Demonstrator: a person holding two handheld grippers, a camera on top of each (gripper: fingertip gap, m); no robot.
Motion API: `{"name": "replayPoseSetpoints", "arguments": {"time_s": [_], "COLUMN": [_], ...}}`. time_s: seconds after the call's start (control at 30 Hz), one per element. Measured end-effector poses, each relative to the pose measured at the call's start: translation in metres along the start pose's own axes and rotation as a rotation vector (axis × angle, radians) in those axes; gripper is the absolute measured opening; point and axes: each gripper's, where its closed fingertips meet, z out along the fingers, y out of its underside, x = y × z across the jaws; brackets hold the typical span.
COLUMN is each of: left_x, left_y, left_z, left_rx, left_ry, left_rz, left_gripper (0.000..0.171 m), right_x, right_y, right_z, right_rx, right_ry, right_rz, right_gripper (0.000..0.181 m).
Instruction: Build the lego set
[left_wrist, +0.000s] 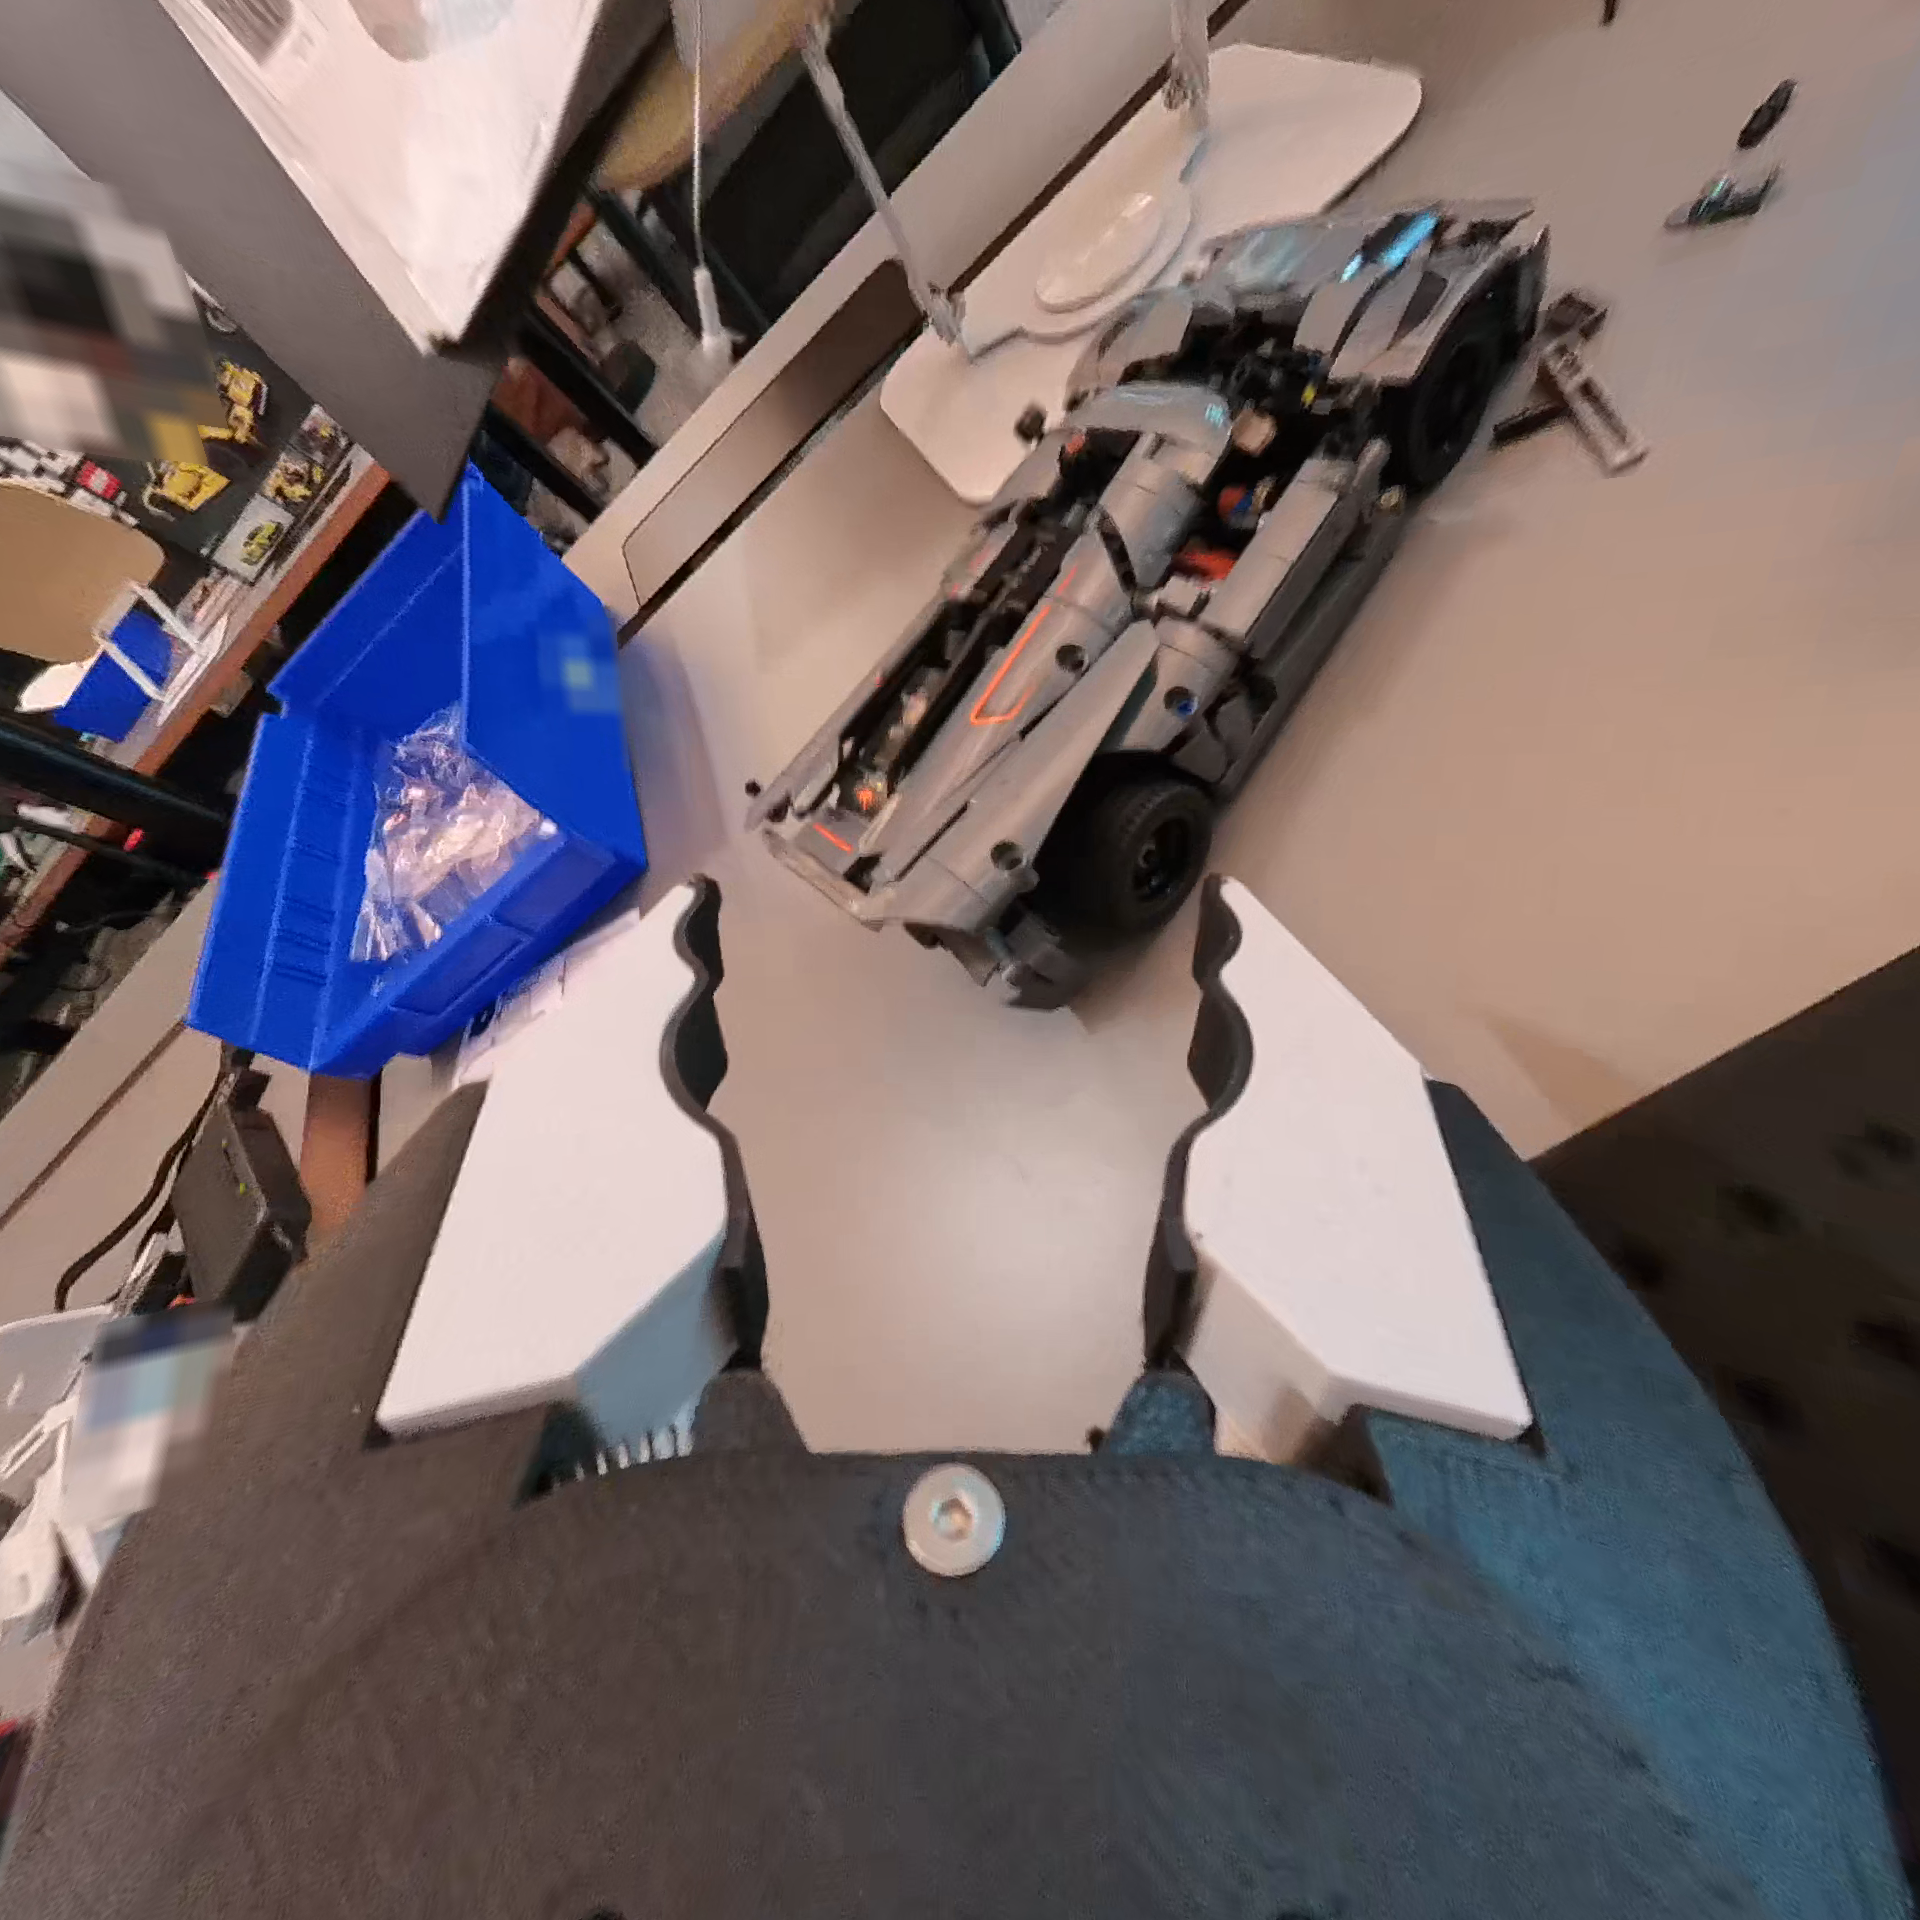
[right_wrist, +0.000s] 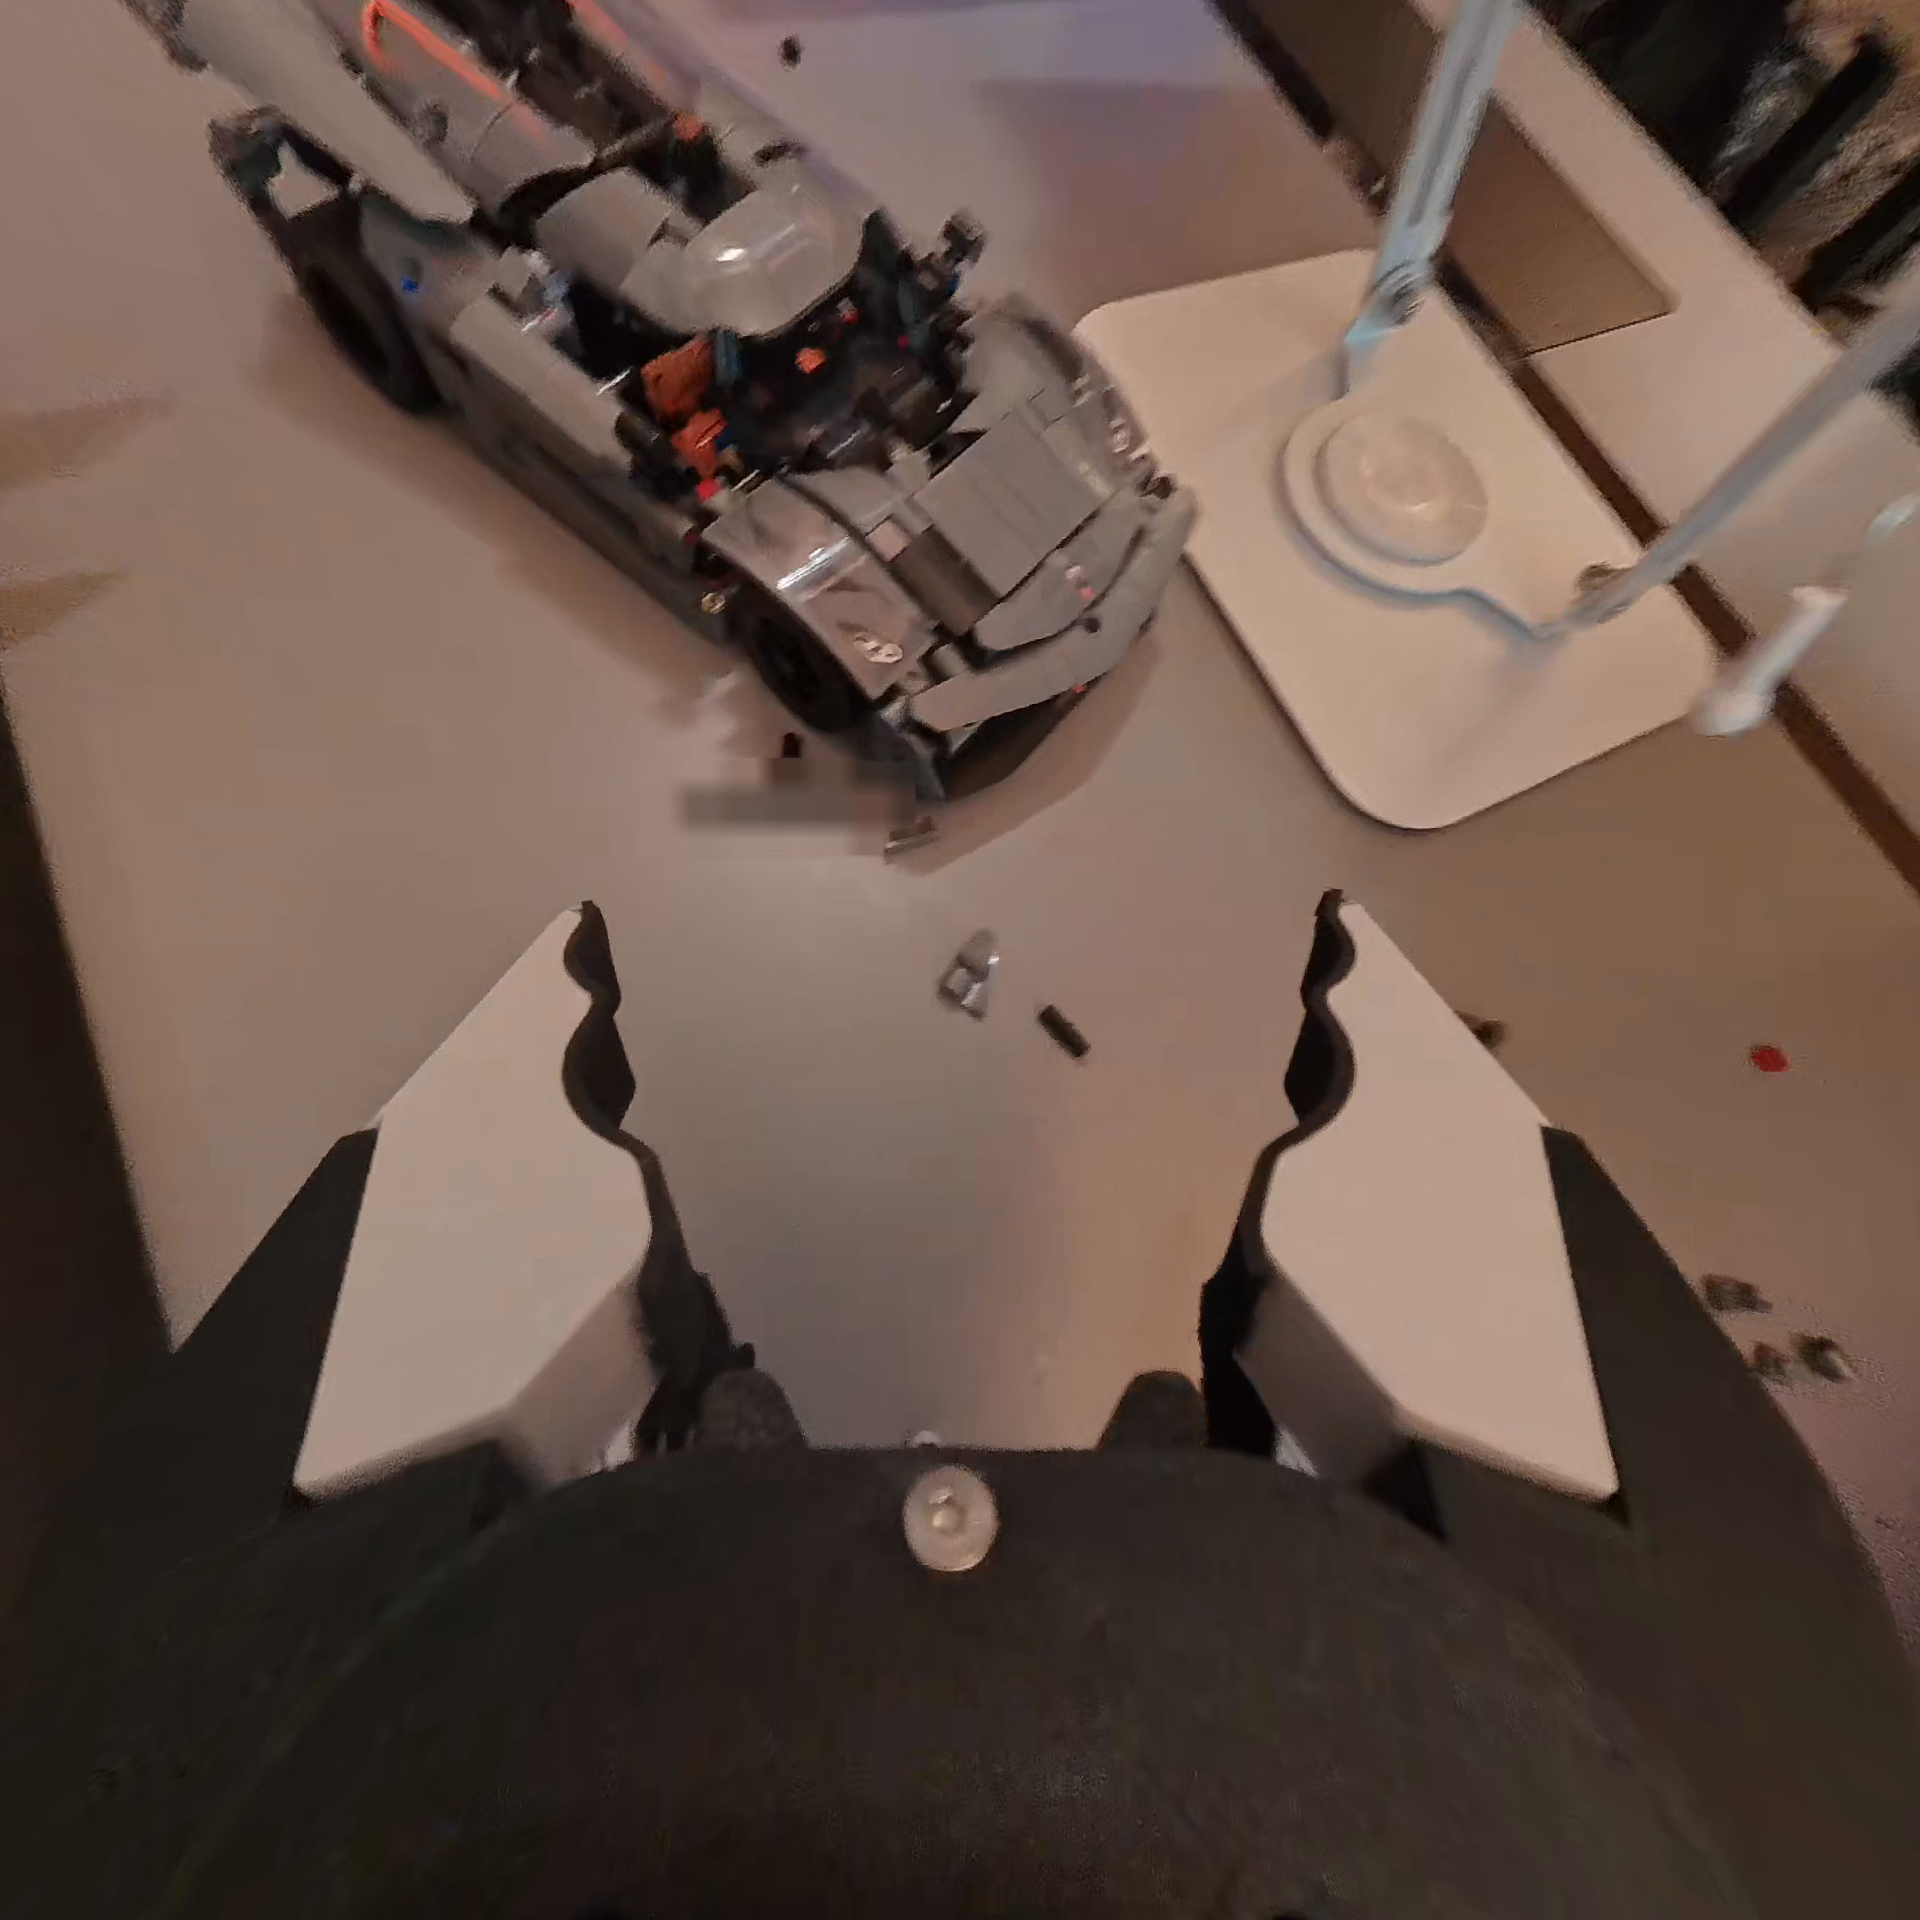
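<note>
Grey Lego car stands largely assembled ahead of both spread, empty grippers, while loose pieces between the right fingers remain unfitted.

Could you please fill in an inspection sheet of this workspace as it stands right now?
Surface: pale table, mostly bare.
Job's things: grey car model, partly built, on its wheels; small grey piece and black pin loose on the table.
Clutter: blue bin holding a clear bag; white stand base; red dot.
Grippers: left gripper open, empty; right gripper open, empty, over the loose pieces.
Cables: dark cable beyond the table edge.
Surroundings: shelving, blurred.
</note>
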Motion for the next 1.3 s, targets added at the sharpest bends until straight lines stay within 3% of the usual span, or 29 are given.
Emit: {"name": "replayPoseSetpoints", "arguments": {"time_s": [0.1, 0.17, 0.27, 0.3, 0.37, 0.47, 0.6, 0.73, 0.8, 0.87, 0.93, 1.0, 1.13, 1.3], "left_x": [-0.006, -0.007, -0.008, -0.006, -0.004, 0.005, 0.009, 0.017, 0.021, 0.024, 0.022, 0.015, -0.019, -0.075], "left_y": [-0.027, -0.047, -0.078, -0.087, -0.101, -0.123, -0.143, -0.151, -0.148, -0.144, -0.141, -0.138, -0.129, -0.110], "left_z": [0.004, 0.012, 0.029, 0.037, 0.052, 0.067, 0.082, 0.095, 0.103, 0.110, 0.114, 0.115, 0.109, 0.098], "left_rx": [0.059, 0.096, 0.163, 0.171, 0.176, 0.215, 0.238, 0.265, 0.255, 0.242, 0.234, 0.229, 0.225, 0.261], "left_ry": [0.007, 0.027, 0.041, 0.052, 0.049, 0.095, 0.110, 0.151, 0.157, 0.163, 0.160, 0.154, 0.090, 0.028], "left_rz": [0.004, 0.005, 0.024, 0.031, 0.061, 0.062, 0.069, 0.034, 0.036, 0.039, 0.040, 0.032, -0.015, -0.199], "left_gripper": [0.091, 0.094, 0.092, 0.093, 0.093, 0.092, 0.092, 0.090, 0.090, 0.090, 0.089, 0.089, 0.088, 0.083], "right_x": [0.021, 0.053, 0.105, 0.123, 0.158, 0.197, 0.226, 0.235, 0.233, 0.231, 0.239, 0.247, 0.228, 0.194], "right_y": [-0.013, -0.023, -0.037, -0.041, -0.043, -0.047, -0.057, -0.080, -0.089, -0.095, -0.095, -0.094, -0.117, -0.168], "right_z": [-0.013, -0.030, -0.059, -0.067, -0.075, -0.077, -0.065, -0.061, -0.058, -0.062, -0.070, -0.086, -0.111, -0.132], "right_rx": [0.071, 0.116, 0.278, 0.348, 0.473, 0.674, 0.821, 0.993, 1.022, 1.057, 1.109, 1.172, 1.140, 1.035], "right_ry": [0.078, 0.224, 0.329, 0.323, 0.263, 0.076, -0.119, -0.407, -0.500, -0.559, -0.515, -0.413, -0.291, -0.147], "right_rz": [0.039, 0.079, 0.285, 0.386, 0.583, 0.829, 0.993, 1.101, 1.086, 1.039, 1.030, 1.002, 0.839, 0.603], "right_gripper": [0.126, 0.122, 0.115, 0.121, 0.121, 0.107, 0.105, 0.109, 0.098, 0.071, 0.046, 0.033, 0.012, 0.005]}}
